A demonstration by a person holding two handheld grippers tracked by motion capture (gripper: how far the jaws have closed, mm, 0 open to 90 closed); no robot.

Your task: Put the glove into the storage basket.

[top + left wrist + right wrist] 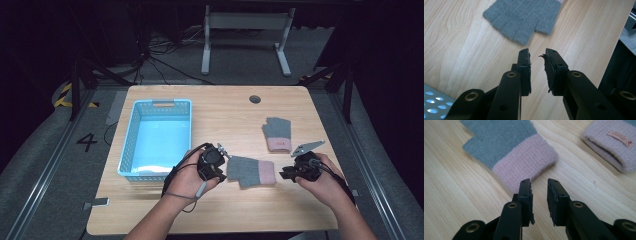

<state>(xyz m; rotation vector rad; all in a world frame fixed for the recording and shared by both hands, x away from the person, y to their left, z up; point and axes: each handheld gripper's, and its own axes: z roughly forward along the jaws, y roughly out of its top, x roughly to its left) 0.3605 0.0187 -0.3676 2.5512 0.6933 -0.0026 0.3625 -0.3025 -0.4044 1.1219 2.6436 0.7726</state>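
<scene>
Glove (251,171) flat, claws (226,165) flanking its ends

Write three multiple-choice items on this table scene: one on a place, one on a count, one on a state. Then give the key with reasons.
1. Where does the blue basket stand on the table, in the high view?
A. left side
B. right side
C. near edge, centre

2. How many gloves lie on the table?
A. one
B. two
C. three

3. How stands the left gripper?
A. shut on a glove
B. open, holding nothing
C. shut, holding nothing

Key: 1 A, the basket sits left of both gloves. 2 B, a near glove and a far glove show. 3 B, its jaws stand apart, bare wood between, short of the near glove.
</scene>
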